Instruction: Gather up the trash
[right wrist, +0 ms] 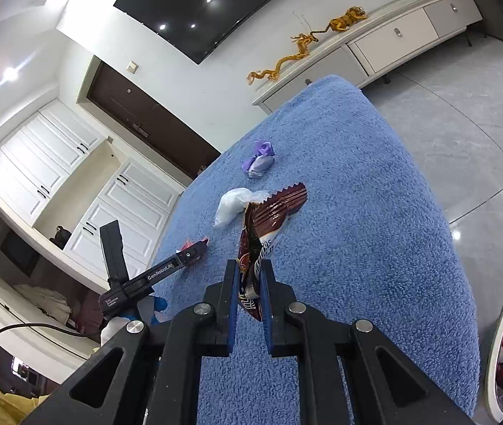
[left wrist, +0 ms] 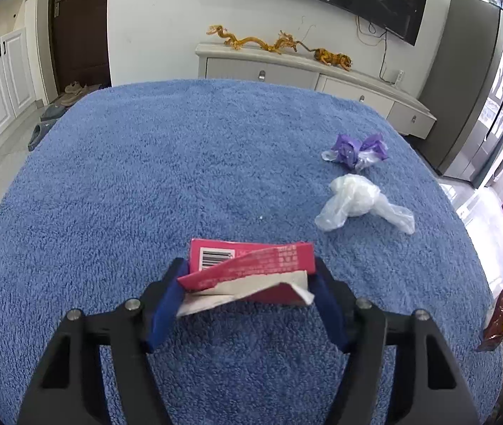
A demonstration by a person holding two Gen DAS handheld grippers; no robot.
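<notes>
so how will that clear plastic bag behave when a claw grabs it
The clear plastic bag looks thin and crumpled with loose tails, so it will probably flop and deform rather than hold shape. It seems very light and might slide or lift easily off the fuzzy blue cloth. Unlikely to roll.

On the blue cloth (left wrist: 145, 177): one pink carton (left wrist: 251, 258), one clear bag (left wrist: 357, 202), one purple wrapper (left wrist: 354, 148).

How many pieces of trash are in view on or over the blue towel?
4: pink box between the left fingers, brown wrapper in the right fingers, clear bag and purple wrapper lying on the towel. None seems hidden.
</notes>
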